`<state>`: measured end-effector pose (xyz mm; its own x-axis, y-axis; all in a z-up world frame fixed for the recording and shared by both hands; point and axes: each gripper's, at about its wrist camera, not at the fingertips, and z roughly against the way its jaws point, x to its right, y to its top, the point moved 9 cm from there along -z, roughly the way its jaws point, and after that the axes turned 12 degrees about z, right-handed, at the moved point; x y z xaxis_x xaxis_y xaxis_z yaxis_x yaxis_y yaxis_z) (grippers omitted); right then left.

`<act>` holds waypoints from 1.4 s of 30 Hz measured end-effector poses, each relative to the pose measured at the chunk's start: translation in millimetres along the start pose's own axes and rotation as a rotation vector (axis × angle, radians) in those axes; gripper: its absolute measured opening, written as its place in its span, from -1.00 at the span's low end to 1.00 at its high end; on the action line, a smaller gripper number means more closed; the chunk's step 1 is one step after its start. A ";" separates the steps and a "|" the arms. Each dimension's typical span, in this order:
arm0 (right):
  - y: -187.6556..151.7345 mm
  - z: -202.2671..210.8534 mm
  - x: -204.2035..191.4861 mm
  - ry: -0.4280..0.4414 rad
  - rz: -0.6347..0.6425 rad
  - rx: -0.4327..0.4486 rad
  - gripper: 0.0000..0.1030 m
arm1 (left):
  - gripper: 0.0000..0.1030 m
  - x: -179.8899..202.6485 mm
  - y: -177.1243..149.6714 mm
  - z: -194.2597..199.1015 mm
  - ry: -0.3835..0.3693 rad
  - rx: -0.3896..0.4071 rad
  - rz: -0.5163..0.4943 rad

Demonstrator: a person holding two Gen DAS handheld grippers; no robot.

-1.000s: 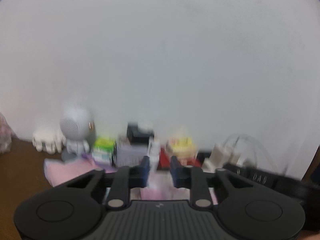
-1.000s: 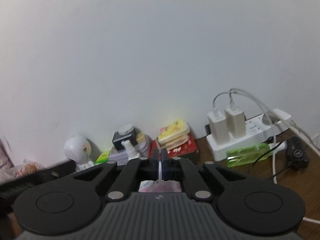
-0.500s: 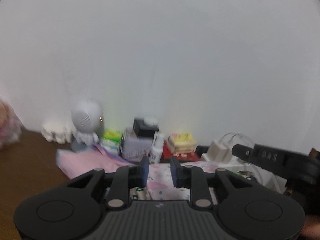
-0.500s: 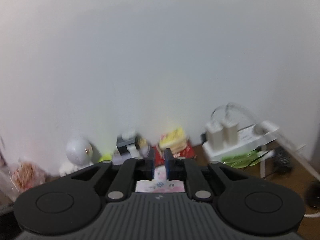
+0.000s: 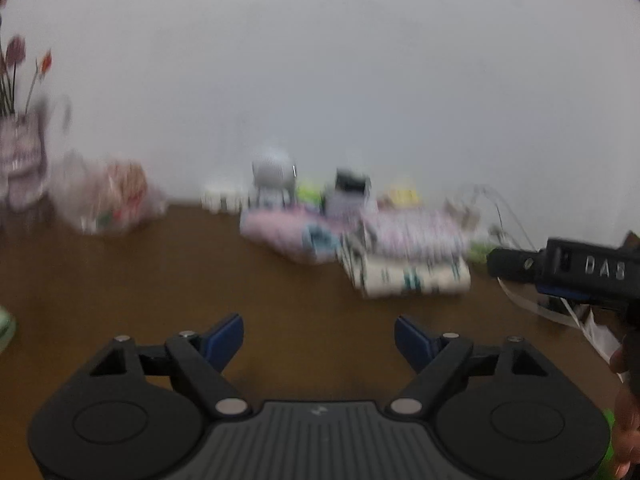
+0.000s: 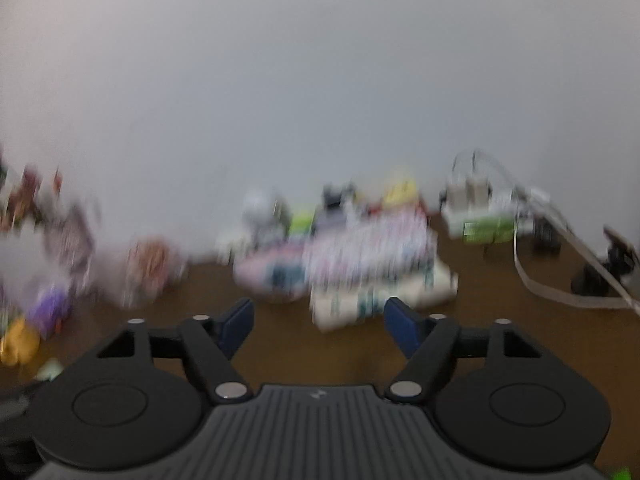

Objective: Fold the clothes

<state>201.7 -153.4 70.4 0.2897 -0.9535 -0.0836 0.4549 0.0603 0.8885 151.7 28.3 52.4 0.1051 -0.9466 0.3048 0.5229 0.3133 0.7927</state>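
Both hand-held grippers have pulled back from the wall and let go of the cloth since a second ago, when the right one was pinched on it. Now the left hand-held gripper (image 5: 319, 334) has its blue-tipped fingers (image 5: 224, 336) spread wide apart, with nothing between them. The right hand-held gripper (image 6: 319, 320) is spread wide and holds nothing too.

A folded stack of pink and white patterned clothes (image 5: 404, 256) lies on the brown wooden table (image 5: 160, 280), well ahead of both grippers and near the white wall (image 5: 320, 80). A second pink folded cloth (image 5: 280, 232) sits just beside the stack, on its left. Behind them stand small blurry things, like a round white speaker (image 5: 272, 172). A white power strip with plugs (image 6: 480, 208) sits to the right.
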 end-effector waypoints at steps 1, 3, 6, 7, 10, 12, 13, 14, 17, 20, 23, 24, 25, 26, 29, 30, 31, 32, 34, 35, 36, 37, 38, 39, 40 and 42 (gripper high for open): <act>-14.7 3.8 -3.5 0.011 0.018 -0.023 0.49 | 0.59 -0.8 -12.6 0.7 0.006 -0.018 0.001; -46.4 9.5 -9.7 0.026 0.060 -0.056 0.54 | 0.59 -0.1 -36.0 1.6 0.014 -0.037 -0.031; -87.4 13.5 -11.8 0.032 0.067 -0.109 0.55 | 0.59 1.1 -70.7 2.6 0.024 -0.061 -0.086; -99.7 13.6 -11.5 0.032 0.065 -0.132 0.55 | 0.59 1.2 -81.1 3.1 0.026 -0.073 -0.096; -127.8 19.2 -13.5 0.033 0.069 -0.174 0.55 | 0.59 -2.1 -100.7 6.6 0.034 -0.101 -0.100; -137.4 24.5 -15.3 0.028 0.085 -0.178 0.55 | 0.59 -4.5 -109.2 8.2 0.053 -0.106 -0.110; -140.0 26.3 -15.5 0.022 0.096 -0.179 0.57 | 0.59 -5.2 -111.9 8.3 0.061 -0.107 -0.112; -142.7 28.1 -15.7 0.016 0.106 -0.181 0.59 | 0.59 -5.9 -114.2 9.3 0.064 -0.108 -0.108; -150.9 30.6 -17.4 -0.003 0.160 -0.209 0.66 | 0.59 -8.3 -120.8 11.9 0.068 -0.113 -0.090; -160.6 33.9 -16.5 -0.018 0.189 -0.225 0.72 | 0.60 -11.3 -123.5 13.6 0.079 -0.108 -0.075; -165.3 36.3 -16.9 -0.045 0.219 -0.233 0.83 | 0.64 -12.3 -124.4 13.7 0.089 -0.093 -0.087; -166.5 36.2 -16.7 -0.056 0.226 -0.234 0.89 | 0.68 -12.7 -124.7 13.3 0.091 -0.090 -0.089; -167.8 36.0 -16.4 -0.067 0.234 -0.235 0.92 | 0.71 -13.3 -124.9 12.8 0.093 -0.089 -0.088; -168.2 36.4 -15.7 -0.073 0.231 -0.235 0.93 | 0.75 -14.2 -124.6 12.3 0.098 -0.089 -0.084; -169.1 37.0 -11.9 -0.094 0.215 -0.237 0.99 | 0.83 -18.6 -123.4 11.8 0.125 -0.086 -0.066; -169.1 37.1 -10.6 -0.096 0.210 -0.237 0.99 | 0.87 -20.7 -123.0 12.0 0.135 -0.085 -0.058; -169.2 37.2 -9.2 -0.098 0.205 -0.236 0.99 | 0.90 -21.9 -123.0 12.2 0.138 -0.086 -0.053; -169.2 37.2 -8.5 -0.102 0.204 -0.236 0.99 | 0.99 -22.0 -123.3 12.1 0.136 -0.089 -0.053; -169.6 37.6 -9.0 -0.109 0.205 -0.238 0.99 | 1.00 -22.1 -123.8 12.1 0.132 -0.094 -0.051; -169.9 38.1 -9.2 -0.112 0.202 -0.238 0.99 | 1.00 -21.4 -124.5 11.8 0.135 -0.098 -0.058; -170.2 38.5 -9.4 -0.115 0.200 -0.238 0.99 | 1.00 -19.8 -125.7 11.1 0.146 -0.102 -0.074; -170.4 38.9 -9.5 -0.118 0.198 -0.238 0.99 | 1.00 -18.9 -126.6 10.7 0.154 -0.104 -0.084; -170.3 38.8 -9.2 -0.117 0.196 -0.238 0.99 | 1.00 -18.8 -127.0 10.6 0.154 -0.104 -0.085; -170.2 38.7 -8.8 -0.117 0.195 -0.238 0.99 | 1.00 -18.7 -127.4 10.7 0.154 -0.104 -0.085; -170.2 39.1 -8.8 -0.115 0.197 -0.238 0.99 | 1.00 -18.7 -127.6 11.1 0.154 -0.105 -0.085; -170.6 39.8 -8.8 -0.119 0.198 -0.239 0.99 | 1.00 -19.0 -128.4 12.0 0.156 -0.104 -0.083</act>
<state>88.0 -167.1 -62.5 0.2985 -0.9432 0.1459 0.5881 0.3022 0.7503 72.5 7.0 -48.8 0.1838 -0.9717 0.1483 0.6189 0.2316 0.7506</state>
